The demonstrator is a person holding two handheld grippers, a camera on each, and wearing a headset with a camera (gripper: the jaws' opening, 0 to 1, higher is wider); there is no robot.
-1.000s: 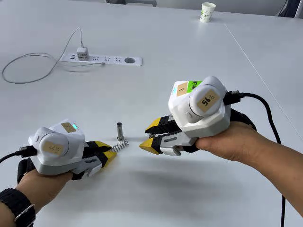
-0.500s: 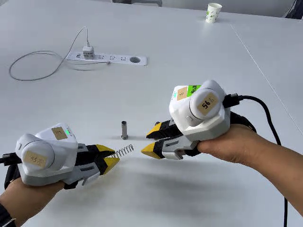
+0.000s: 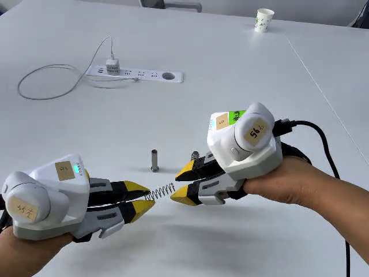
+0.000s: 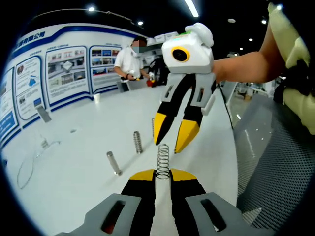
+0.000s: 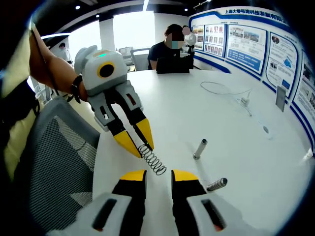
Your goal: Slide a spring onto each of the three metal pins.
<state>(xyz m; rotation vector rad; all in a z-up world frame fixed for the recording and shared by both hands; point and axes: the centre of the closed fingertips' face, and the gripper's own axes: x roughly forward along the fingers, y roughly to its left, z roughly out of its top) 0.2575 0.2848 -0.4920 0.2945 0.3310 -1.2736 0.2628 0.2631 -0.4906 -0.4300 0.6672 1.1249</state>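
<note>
My left gripper [image 3: 142,197] is shut on one end of a small metal spring [image 3: 163,191], which sticks out level towards my right gripper [image 3: 184,184]. The right gripper stands open, its yellow tips just beyond the spring's free end. In the left gripper view the spring [image 4: 162,158] rises from my shut jaws towards the open right gripper [image 4: 175,135]. A bare metal pin [image 3: 154,160] stands upright on the table behind the spring. A second pin [image 3: 195,154], with a spring on it [image 4: 138,142], stands partly hidden behind the right gripper.
A white power strip [image 3: 135,74] with a charger and looped cable lies at the far left. A paper cup [image 3: 264,19] stands at the far edge. A black cable [image 3: 328,156] trails from the right gripper. A mesh chair [image 5: 59,167] stands beside the table.
My left gripper has lifted the spring off the table and carried it right, up to the right gripper's tips. The right gripper has stayed open and moved little.
</note>
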